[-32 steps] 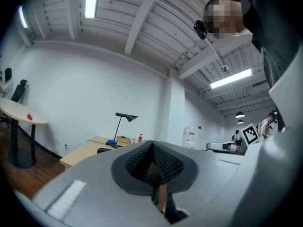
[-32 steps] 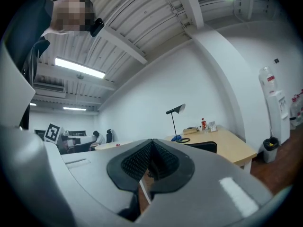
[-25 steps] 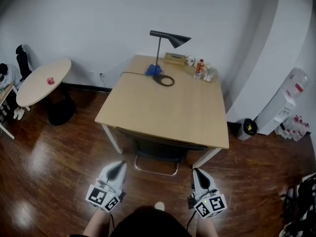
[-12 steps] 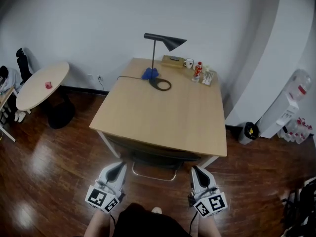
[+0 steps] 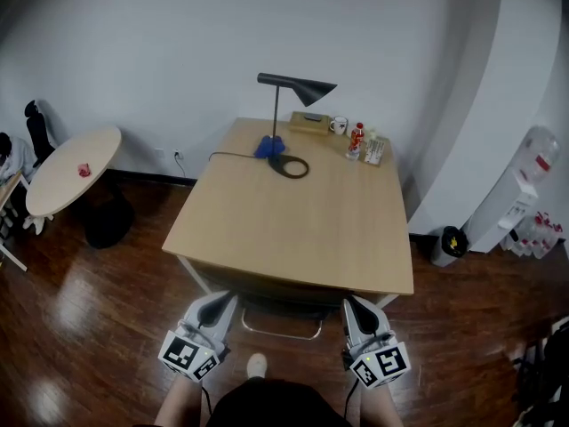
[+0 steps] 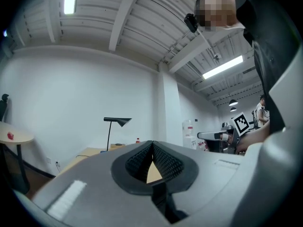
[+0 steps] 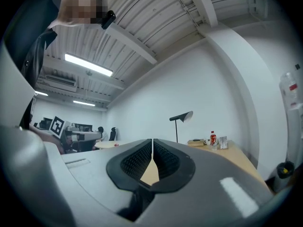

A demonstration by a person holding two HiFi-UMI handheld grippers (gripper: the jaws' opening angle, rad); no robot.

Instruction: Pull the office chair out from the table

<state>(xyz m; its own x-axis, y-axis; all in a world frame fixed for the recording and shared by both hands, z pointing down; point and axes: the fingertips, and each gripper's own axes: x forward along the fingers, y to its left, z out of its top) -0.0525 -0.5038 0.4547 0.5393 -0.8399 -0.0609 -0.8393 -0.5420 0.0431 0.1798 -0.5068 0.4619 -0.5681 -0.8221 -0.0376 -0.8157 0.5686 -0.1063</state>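
Head view, lower centre: left gripper (image 5: 216, 302) and right gripper (image 5: 355, 307) point level toward the office chair (image 5: 283, 294), both with jaws closed on nothing.

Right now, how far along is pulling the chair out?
Done: nothing; the chair sits tucked under the table. In hand: left gripper and right gripper, both shut and empty, point at the table's near edge. Left: take hold of the chair and pull it out.
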